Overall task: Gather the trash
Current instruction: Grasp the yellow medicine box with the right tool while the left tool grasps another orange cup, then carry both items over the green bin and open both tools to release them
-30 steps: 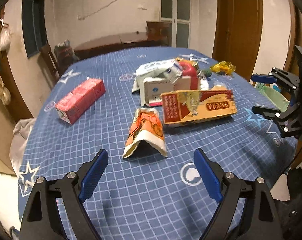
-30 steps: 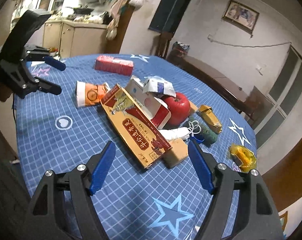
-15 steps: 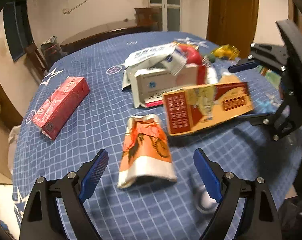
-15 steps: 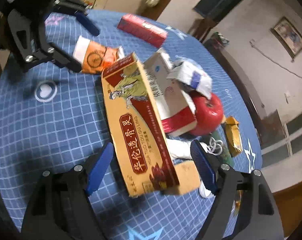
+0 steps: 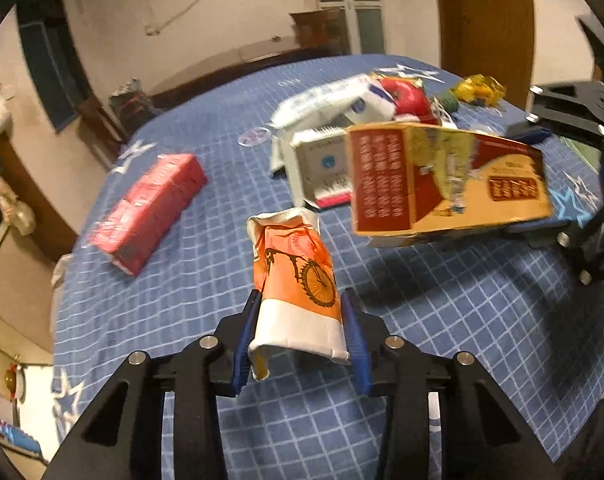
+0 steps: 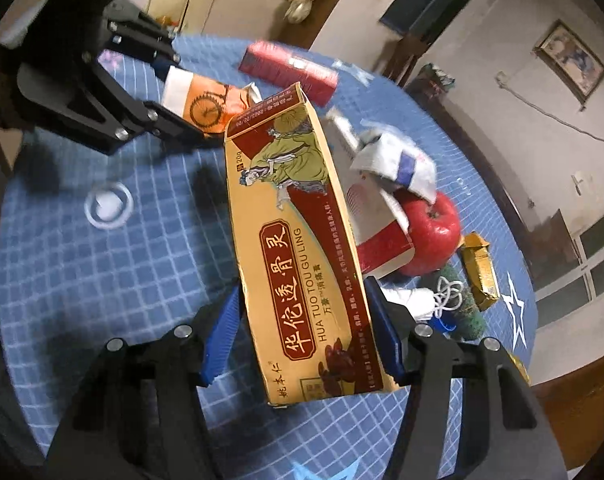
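Both jaws have just been closing: the left hand-held gripper (image 5: 300, 334) now clamps the orange bicycle-print wrapper (image 5: 298, 280) at lower centre, the right hand-held gripper (image 6: 302, 332) the long yellow carton (image 6: 302, 248), so both look ready to lift off the worktop (image 5: 462, 320)

Bare blue tablecloth (image 5: 462, 320) nearby; red carton (image 5: 150, 208) and apple (image 6: 432, 236) crowd beyond.

A red apple (image 6: 432, 232) rests on the blue checked tablecloth (image 5: 442, 320).
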`<state>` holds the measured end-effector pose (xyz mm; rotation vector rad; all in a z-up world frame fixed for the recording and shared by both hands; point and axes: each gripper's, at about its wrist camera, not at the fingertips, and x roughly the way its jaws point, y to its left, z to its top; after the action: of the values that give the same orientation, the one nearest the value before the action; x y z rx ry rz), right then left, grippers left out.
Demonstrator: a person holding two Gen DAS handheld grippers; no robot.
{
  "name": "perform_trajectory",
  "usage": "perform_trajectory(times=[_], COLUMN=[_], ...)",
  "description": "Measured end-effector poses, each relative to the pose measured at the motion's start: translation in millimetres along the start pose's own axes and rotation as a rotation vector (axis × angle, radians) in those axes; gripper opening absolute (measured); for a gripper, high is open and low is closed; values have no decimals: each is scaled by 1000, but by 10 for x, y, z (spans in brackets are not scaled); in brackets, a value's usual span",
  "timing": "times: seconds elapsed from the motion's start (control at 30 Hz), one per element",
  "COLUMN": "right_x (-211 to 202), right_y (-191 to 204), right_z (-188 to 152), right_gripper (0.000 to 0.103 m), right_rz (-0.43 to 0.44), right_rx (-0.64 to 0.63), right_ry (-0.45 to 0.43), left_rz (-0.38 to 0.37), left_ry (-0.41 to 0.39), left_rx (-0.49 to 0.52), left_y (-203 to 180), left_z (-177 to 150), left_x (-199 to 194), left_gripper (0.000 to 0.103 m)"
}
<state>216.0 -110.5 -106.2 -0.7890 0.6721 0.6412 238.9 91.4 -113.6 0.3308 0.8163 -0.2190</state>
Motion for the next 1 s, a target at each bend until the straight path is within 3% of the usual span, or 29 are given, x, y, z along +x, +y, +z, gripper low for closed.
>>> perform_trajectory(times=[0.17,0.5,0.77,1.0], right_x=[-305,-1011,-1517,-1876], right_y=[-27,-362,-721,-999], right_z=[-11,-275,-712,-1282], right_gripper=[57,57,57,57], right_rz=[-35,-166,-294,-404], right_rx=[110,435,611,745], right_ry=[-69,-174,-191,-144], left_rz=[70,125,67,-32], left_ry=[-45,-127,-212,-264], left_rx=[-31,-1,110,232], left_y=[-26,-354,-1042,-1850], left_z=[97,403,873,1266], left_x=[-269,-596,-720,-764], left_gripper=[41,42,41,41])
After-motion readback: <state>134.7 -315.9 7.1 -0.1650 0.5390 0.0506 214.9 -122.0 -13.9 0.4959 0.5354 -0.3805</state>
